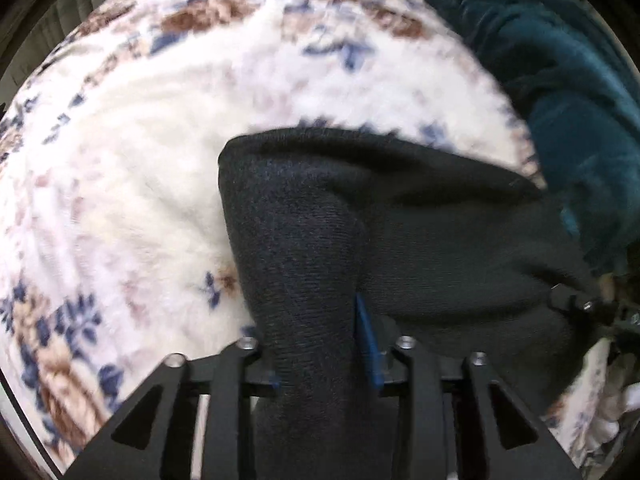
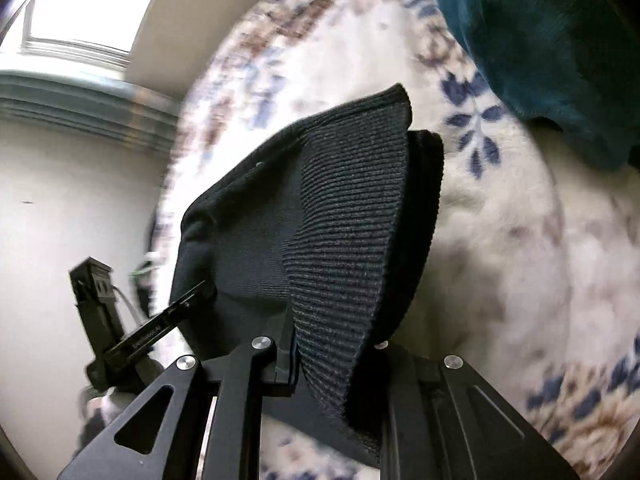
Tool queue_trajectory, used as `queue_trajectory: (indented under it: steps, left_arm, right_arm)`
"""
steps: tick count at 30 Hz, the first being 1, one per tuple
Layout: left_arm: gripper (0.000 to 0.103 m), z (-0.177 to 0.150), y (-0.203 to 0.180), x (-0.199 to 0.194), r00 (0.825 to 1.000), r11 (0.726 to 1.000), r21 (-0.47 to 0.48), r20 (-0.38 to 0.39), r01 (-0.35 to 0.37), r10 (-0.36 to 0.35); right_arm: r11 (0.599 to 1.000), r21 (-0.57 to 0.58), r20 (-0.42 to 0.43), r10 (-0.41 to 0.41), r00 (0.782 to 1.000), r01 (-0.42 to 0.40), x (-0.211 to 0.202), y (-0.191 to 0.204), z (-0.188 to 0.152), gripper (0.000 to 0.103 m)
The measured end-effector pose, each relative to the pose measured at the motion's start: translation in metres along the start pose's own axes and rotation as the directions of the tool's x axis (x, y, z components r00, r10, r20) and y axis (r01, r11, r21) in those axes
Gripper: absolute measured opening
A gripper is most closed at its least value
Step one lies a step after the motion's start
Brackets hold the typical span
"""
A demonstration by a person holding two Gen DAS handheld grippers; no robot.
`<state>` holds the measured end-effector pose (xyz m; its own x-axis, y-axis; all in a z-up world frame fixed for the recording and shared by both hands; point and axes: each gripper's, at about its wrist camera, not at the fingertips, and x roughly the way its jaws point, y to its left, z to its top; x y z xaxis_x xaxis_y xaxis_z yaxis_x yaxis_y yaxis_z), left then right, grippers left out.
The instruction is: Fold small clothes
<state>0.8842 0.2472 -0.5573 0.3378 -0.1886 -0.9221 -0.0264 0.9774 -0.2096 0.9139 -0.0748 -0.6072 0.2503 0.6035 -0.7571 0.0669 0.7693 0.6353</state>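
A black ribbed-knit garment (image 1: 400, 240), small and soft like a beanie or a thick sock, hangs between two hand-held grippers above a plush white blanket with blue and brown flowers (image 1: 120, 160). In the left wrist view the left gripper (image 1: 316, 360) sits at the bottom centre of the frame, its jaws narrow, with a thick fold of the knit bunched between them and a blue pad visible against the cloth; whether the pads press hard cannot be told. At the right edge of that view the right gripper (image 1: 576, 304) meets the garment's far end. In the right wrist view the right gripper (image 2: 328, 360) holds the ribbed cuff at bottom centre, jaws nearly closed on it, while the left gripper (image 2: 192, 292) reaches the cloth from the lower left. A dark teal fleece throw (image 2: 540, 40) lies at the upper right of both frames (well apart from the black knit).

The step in hand appears to be carrying the garment over the blanket to lay it flat. Doing it well probably means keeping both ends level and the knit lightly taut, lowering it onto the clear white centre, away from the teal throw, and letting go only once the cloth rests smooth. The bunched fold at the left could leave a crease if it is set down as it is.
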Motion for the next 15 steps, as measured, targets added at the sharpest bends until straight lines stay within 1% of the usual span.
queue_trajectory:
  steps: [2, 3, 4, 5, 6, 7, 8, 9, 10, 11, 12, 13, 14, 15]
  left_arm:
    - [0.048, -0.001, 0.009, 0.004, 1.000, 0.999, -0.037, 0.005, 0.014, -0.014]
    - [0.062, -0.003, 0.013, 0.003, 1.000, 0.998, -0.069, 0.004, 0.012, -0.012]
    - [0.078, -0.006, 0.017, 0.001, 1.000, 0.996, -0.087, -0.002, -0.003, 0.003]
    - [0.082, -0.010, 0.018, -0.003, 0.999, 0.995, -0.096, -0.013, -0.038, 0.036]
    - [0.083, -0.017, 0.020, -0.010, 0.999, 0.994, -0.101, -0.003, -0.052, 0.052]
    - [0.084, -0.027, 0.019, -0.020, 0.996, 0.991, -0.099, 0.018, -0.087, 0.089]
    - [0.084, -0.038, 0.016, -0.027, 0.992, 0.988, -0.096, 0.031, -0.119, 0.123]
    - [0.086, -0.046, 0.014, -0.034, 0.991, 0.988, -0.096, 0.045, -0.124, 0.129]
    - [0.091, -0.055, 0.012, -0.038, 0.990, 0.988, -0.093, 0.053, -0.127, 0.133]
    - [0.094, -0.068, 0.008, -0.039, 0.988, 0.986, -0.085, 0.039, -0.145, 0.148]
    - [0.095, -0.076, 0.008, -0.037, 0.989, 0.986, -0.082, 0.031, -0.143, 0.145]
    - [0.095, -0.086, 0.007, -0.032, 0.989, 0.986, -0.081, 0.006, -0.147, 0.147]
    - [0.095, -0.093, 0.006, -0.027, 0.985, 0.981, -0.089, -0.020, -0.171, 0.170]
    - [0.095, -0.100, 0.005, -0.029, 0.985, 0.979, -0.102, -0.021, -0.174, 0.172]
  right_arm:
    - [0.995, 0.023, -0.009, -0.101, 0.995, 0.101, 0.011, -0.006, 0.005, 0.022]
    - [0.986, 0.014, -0.013, -0.165, 0.986, 0.165, 0.016, -0.008, 0.005, 0.026]
    - [0.973, -0.006, -0.008, -0.231, 0.973, 0.231, 0.017, -0.006, 0.004, 0.045]
    - [0.935, -0.046, 0.014, -0.351, 0.936, 0.351, 0.016, -0.002, 0.001, 0.070]
    - [0.892, -0.084, 0.044, -0.442, 0.896, 0.445, 0.015, 0.005, -0.004, 0.078]
    - [0.857, -0.123, 0.084, -0.493, 0.866, 0.500, 0.011, 0.013, -0.013, 0.083]
    - [0.825, -0.157, 0.126, -0.528, 0.840, 0.543, 0.006, 0.021, -0.023, 0.083]
    - [0.807, -0.189, 0.166, -0.535, 0.828, 0.560, 0.001, 0.030, -0.036, 0.083]
    - [0.799, -0.204, 0.174, -0.540, 0.824, 0.566, -0.001, 0.032, -0.044, 0.085]
    - [0.781, -0.226, 0.156, -0.561, 0.813, 0.582, 0.002, 0.032, -0.054, 0.088]
    - [0.755, -0.228, 0.117, -0.606, 0.787, 0.615, 0.010, 0.024, -0.066, 0.088]
    - [0.753, -0.227, 0.087, -0.616, 0.783, 0.617, 0.011, 0.018, -0.072, 0.088]
    - [0.762, -0.219, 0.044, -0.615, 0.787, 0.609, 0.015, 0.008, -0.081, 0.088]
    - [0.776, -0.189, 0.026, -0.608, 0.793, 0.601, 0.015, 0.000, -0.086, 0.088]
